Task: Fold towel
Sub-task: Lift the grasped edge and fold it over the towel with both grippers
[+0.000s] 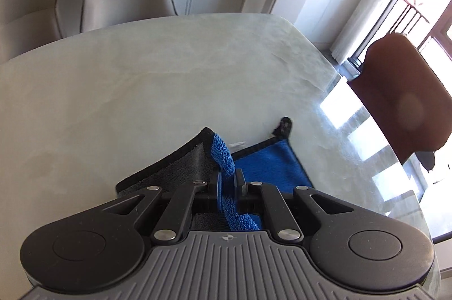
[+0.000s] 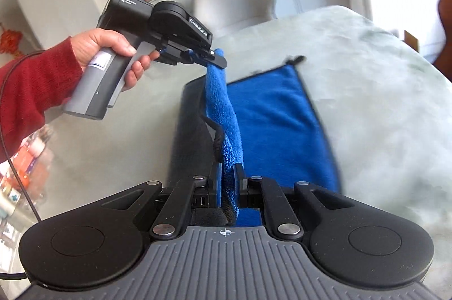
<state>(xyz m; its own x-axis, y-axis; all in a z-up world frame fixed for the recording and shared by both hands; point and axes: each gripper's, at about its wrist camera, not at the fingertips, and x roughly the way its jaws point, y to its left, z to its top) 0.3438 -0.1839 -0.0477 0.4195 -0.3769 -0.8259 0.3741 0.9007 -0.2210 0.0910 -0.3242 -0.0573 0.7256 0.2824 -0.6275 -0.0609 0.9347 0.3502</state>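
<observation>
Microfibre towel (image 2: pixel 271 113), blue face up, grey underside, lies on the marble desk (image 2: pixel 381 102). Left gripper (image 1: pixel 226 176) and right gripper (image 2: pixel 227 172) each have jaws clamped on 1 lifted edge. Carry both across level, edge taut, aligning corners.

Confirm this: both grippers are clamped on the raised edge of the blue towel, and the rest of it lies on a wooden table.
Not wooden. Both the left gripper and right gripper do pinch the blue towel, but the table is pale marble-like stone, clear in the left wrist view.
</observation>
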